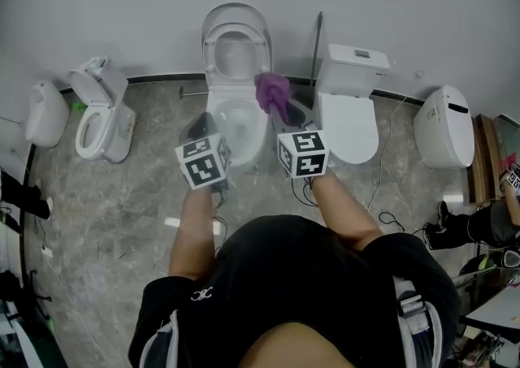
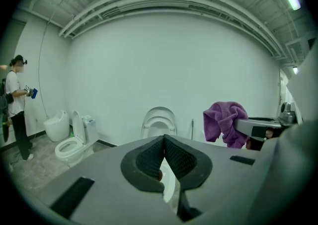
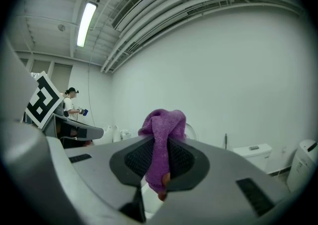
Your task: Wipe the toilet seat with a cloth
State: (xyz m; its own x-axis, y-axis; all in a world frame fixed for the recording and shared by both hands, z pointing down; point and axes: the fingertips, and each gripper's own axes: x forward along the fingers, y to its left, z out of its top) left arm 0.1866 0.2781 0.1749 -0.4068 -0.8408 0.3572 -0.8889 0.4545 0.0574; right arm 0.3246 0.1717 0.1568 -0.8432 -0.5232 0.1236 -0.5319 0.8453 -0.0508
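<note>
Only from above: purple cloth (image 1: 272, 92) at the right rim of the open toilet (image 1: 218, 106), upper centre. Only up close: right tongs (image 3: 158, 162) clamped on it, left tongs (image 2: 164, 157) shut, empty.

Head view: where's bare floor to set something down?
Bare floor between the small toilet and the middle toilet, continuing down the left. Crowded right of the middle toilet: pole, right toilet, cables.

i'm watching the purple cloth (image 1: 272, 93) covering one side of the toilet seat (image 1: 214, 53); the left hand-held gripper (image 2: 164, 142) is blocking most of the bowl (image 1: 237, 124) in its own view.
</note>
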